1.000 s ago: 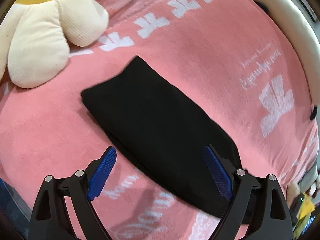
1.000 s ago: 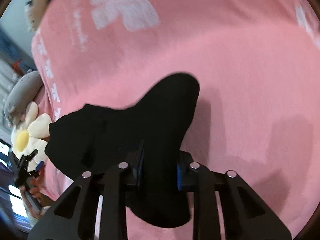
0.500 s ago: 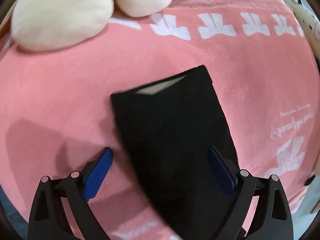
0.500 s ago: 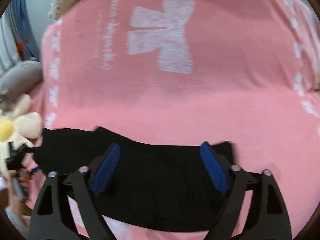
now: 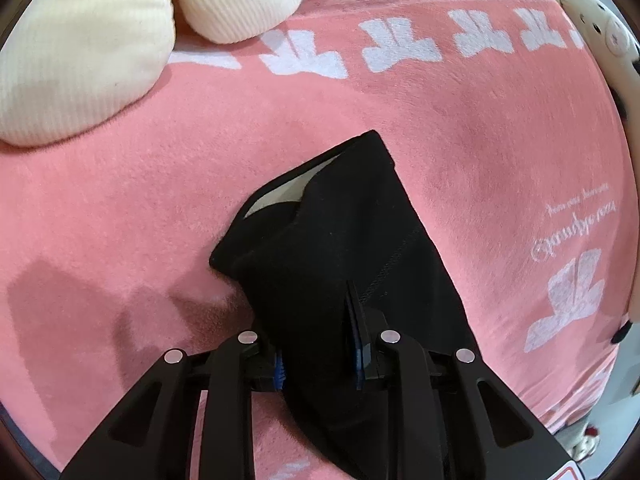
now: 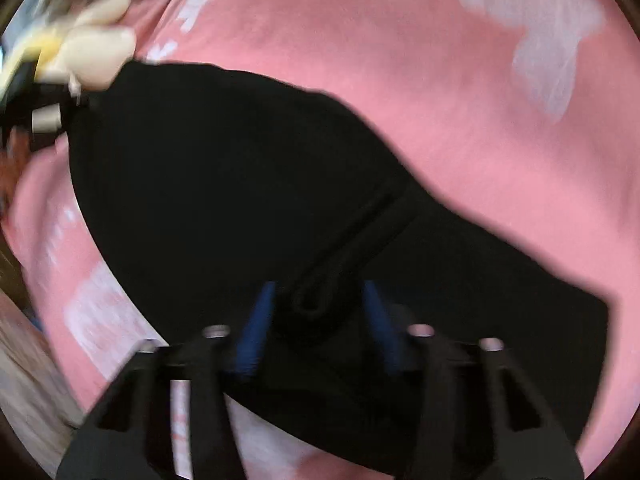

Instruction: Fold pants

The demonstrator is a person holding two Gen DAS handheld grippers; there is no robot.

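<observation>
The black pants (image 5: pixel 344 264) lie folded into a long narrow strip on the pink blanket (image 5: pixel 480 152), and both ends are being worked at once. In the left wrist view, the left hand-held gripper (image 5: pixel 318 350) has just been closing, and its blue pads now pinch a raised bunch of black cloth at the near end of the pants. The jaws stand narrow, with fabric filling the space between them. Just beyond that grip, the pants' far end shows a pale lining (image 5: pixel 288 194) inside the open hem. Beyond the pants, up the blanket, sit the cream petals of a flower-shaped cushion (image 5: pixel 88 52), well apart from the cloth. A row of white printed marks (image 5: pixel 396 46) runs across the blanket between the cushion and the pants. A spotted plush toy (image 5: pixel 600 40) sits at the blanket's edge, far from the pants.

Over to the right wrist view, which is blurred. The right hand-held gripper (image 6: pixel 318 320) has also just been closing, and a rolled fold of the pants (image 6: pixel 240 168) stands between its blue pads. Whether those pads are actually pressing the fold is hard to tell through the blur. At the far end of the pants, the same cushion (image 6: pixel 96 52) shows beside the other hand-held gripper's black frame.
</observation>
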